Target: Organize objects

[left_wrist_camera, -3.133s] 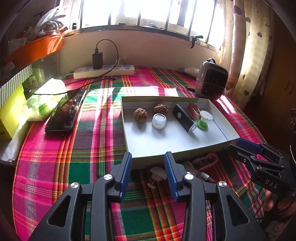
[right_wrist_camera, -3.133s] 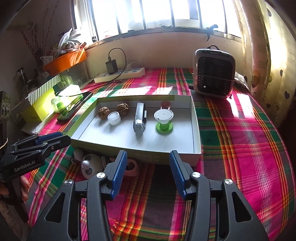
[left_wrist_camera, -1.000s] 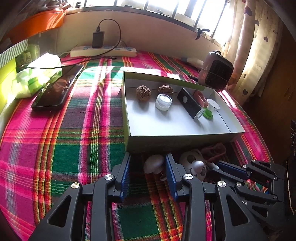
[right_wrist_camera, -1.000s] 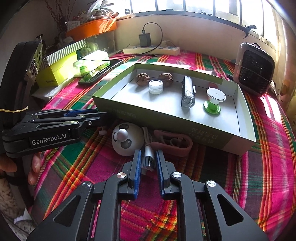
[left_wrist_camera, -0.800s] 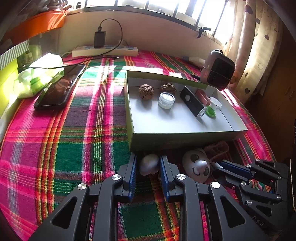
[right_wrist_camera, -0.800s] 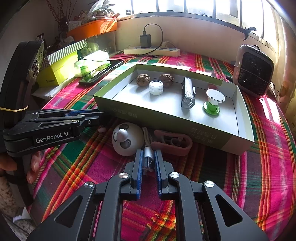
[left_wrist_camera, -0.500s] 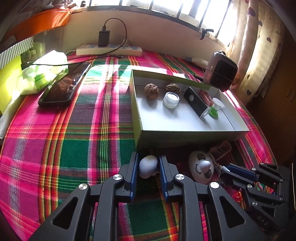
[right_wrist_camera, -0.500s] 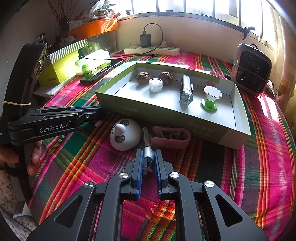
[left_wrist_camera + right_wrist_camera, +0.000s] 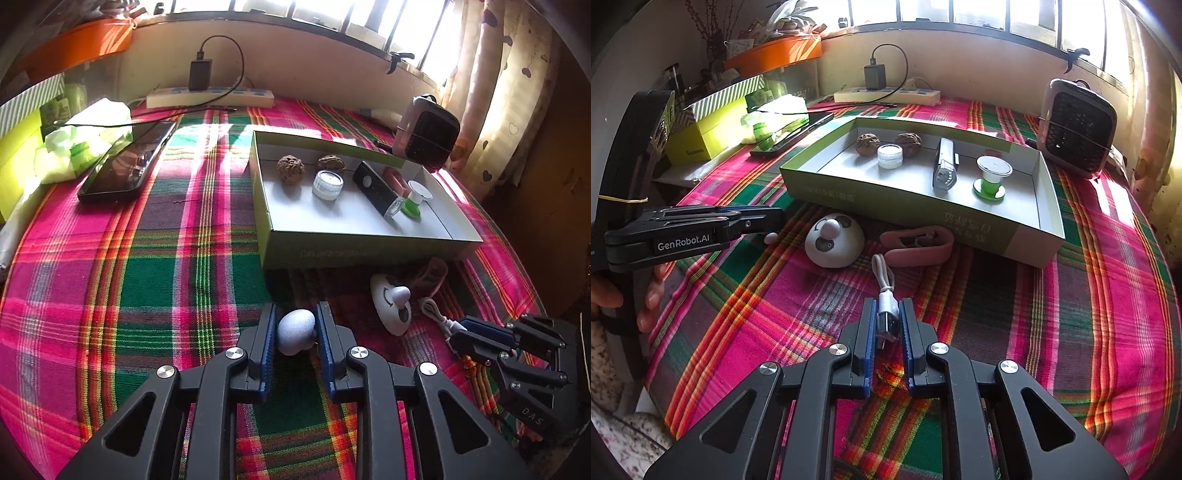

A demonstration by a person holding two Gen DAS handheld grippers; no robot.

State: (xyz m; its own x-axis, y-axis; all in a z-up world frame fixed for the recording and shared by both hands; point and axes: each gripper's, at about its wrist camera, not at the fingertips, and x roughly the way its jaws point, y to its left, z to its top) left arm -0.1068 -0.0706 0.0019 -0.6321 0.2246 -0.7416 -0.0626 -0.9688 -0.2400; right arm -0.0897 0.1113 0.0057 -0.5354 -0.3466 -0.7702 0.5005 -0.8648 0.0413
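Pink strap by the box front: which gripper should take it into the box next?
Neither is free. The right gripper, shut on the USB plug, sits nearer the pink strap; the left gripper holds the white knob, beyond the panda dome.

Both grippers: black skeletal frames with triangular cut-outs, silver screw heads and blue ribbed finger pads. Left gripper (image 9: 764, 221) marked "GenRobot.AI" in white; yellow rubber band around its black mount. Right gripper (image 9: 460, 334) lettered "DAS".

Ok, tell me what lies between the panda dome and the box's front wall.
In the right wrist view, only bare plaid cloth separates the panda dome from the box; the pink strap lies beside it.
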